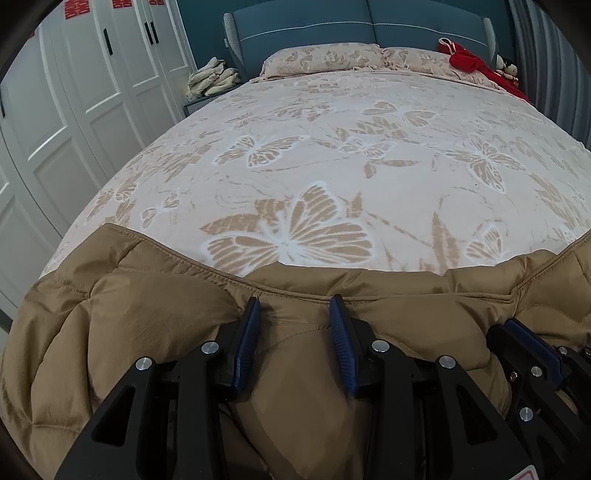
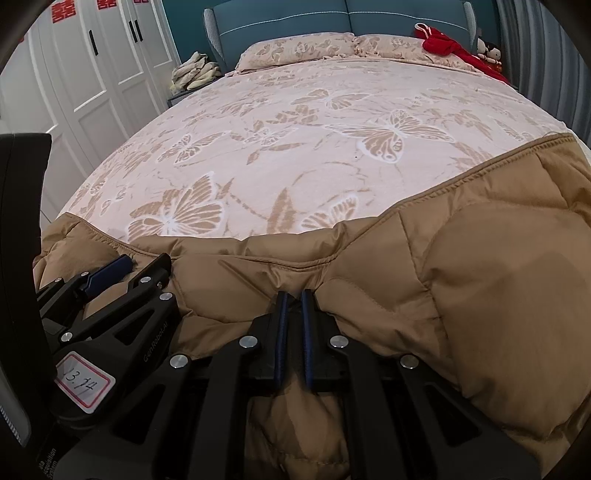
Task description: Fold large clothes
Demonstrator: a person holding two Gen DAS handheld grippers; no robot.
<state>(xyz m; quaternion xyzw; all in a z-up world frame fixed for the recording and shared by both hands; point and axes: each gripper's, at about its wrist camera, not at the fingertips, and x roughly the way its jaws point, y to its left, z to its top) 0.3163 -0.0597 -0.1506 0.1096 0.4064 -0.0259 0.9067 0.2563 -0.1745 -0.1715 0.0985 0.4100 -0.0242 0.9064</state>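
While the tan quilted down jacket (image 1: 155, 325) lies bunched across the near end of a bed covered with a pale pink bedspread printed with beige butterflies (image 1: 332, 166), both grippers sit low over its stitched hem, side by side. The left gripper (image 1: 295, 314) has its blue-padded jaws spread apart, the two tips resting on the fabric just behind the hem seam with a flat strip of cloth lying between them, not squeezed. The right gripper (image 2: 294, 306) has its jaws drawn nearly together, pinching a puckered fold of the same jacket (image 2: 461, 277) just behind the hem. In the right wrist view the left gripper (image 2: 122, 269) appears at the lower left, carrying a white label with a red border (image 2: 84, 382) on its black body. At the far end of the bed two matching butterfly-print pillows (image 1: 321, 59) lean against a teal upholstered headboard (image 1: 332, 22), with a red garment (image 1: 469, 59) heaped at the right corner. To the left stand white panelled wardrobe doors (image 1: 92, 85), and a pile of cream folded cloth (image 1: 212, 75) rests on a bedside unit.
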